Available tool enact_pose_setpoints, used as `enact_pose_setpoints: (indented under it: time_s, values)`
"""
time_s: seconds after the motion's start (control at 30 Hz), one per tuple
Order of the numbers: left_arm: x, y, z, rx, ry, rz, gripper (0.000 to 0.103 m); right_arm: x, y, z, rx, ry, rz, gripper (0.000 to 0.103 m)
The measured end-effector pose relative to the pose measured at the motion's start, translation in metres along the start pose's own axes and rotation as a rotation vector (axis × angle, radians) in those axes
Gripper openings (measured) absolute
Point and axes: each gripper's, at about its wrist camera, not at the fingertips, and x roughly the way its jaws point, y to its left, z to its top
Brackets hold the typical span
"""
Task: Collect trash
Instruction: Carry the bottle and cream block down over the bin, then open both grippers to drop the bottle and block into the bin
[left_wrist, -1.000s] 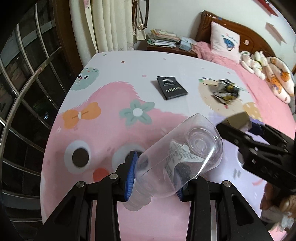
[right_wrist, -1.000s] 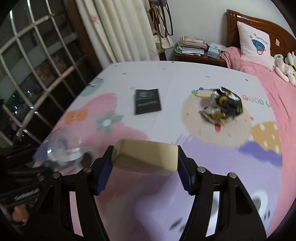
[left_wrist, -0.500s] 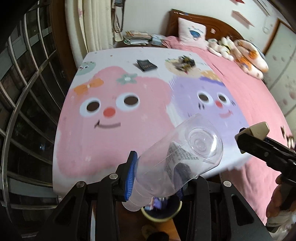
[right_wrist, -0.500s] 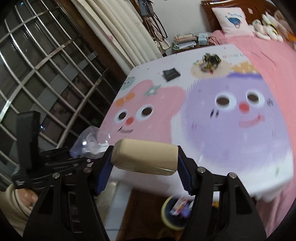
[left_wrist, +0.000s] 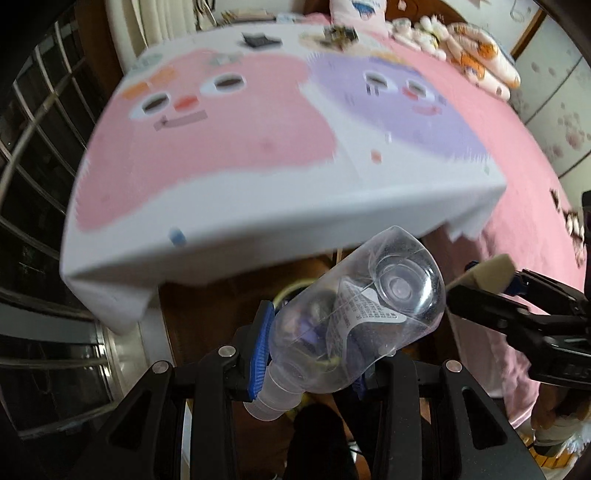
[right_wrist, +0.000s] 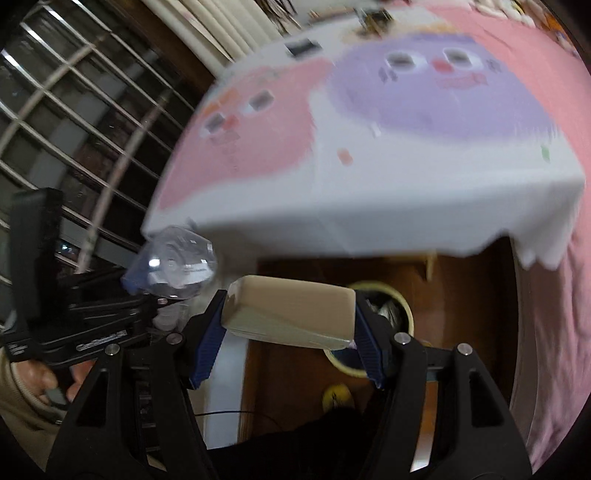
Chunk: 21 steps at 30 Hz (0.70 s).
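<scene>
**Trash in both grippers at the foot of the bed**

Clear plastic bottle (left_wrist: 354, 314), empty and capless, sits clamped near its neck between the blue pads of the left gripper (left_wrist: 308, 352), its base pointing up and away. The right gripper (right_wrist: 288, 325) is closed on a tan rectangular block (right_wrist: 291, 314), gripped end to end.

Only the right wrist view shows the yellow-rimmed bin (right_wrist: 373, 325) clearly, on the brown floor just behind the block, with wrappers inside; the left wrist view shows only a sliver of that rim (left_wrist: 291, 290) behind the bottle. The right view also shows a hand (right_wrist: 40, 384) in a beige sleeve holding the left gripper. Both grippers tilt steeply downward, side by side, off the end of the cartoon bedspread (left_wrist: 229, 147).
</scene>
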Motion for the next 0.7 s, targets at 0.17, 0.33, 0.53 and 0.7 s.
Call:
enact_pose_setpoints:
  time_s: [0.17, 0.33, 0.53, 0.7]
  values:
    - [0.062, -0.008, -0.027, 0.024, 0.072, 0.013, 0.036, 0.065, -0.044, -0.043, 0.069, 0.106, -0.086, 0.061]
    - [0.147, -0.004, -0.054, 0.008, 0.149, 0.017, 0.036, 0.138, -0.082, -0.086, 0.074, 0.198, -0.149, 0.061]
    - [0.244, 0.006, -0.073, -0.018, 0.211, 0.024, 0.036, 0.224, -0.119, -0.123, 0.016, 0.288, -0.214, 0.061]
    - [0.304, 0.006, -0.078, -0.019, 0.245, 0.026, 0.036, 0.273, -0.137, -0.134, 0.003, 0.322, -0.233, 0.061]
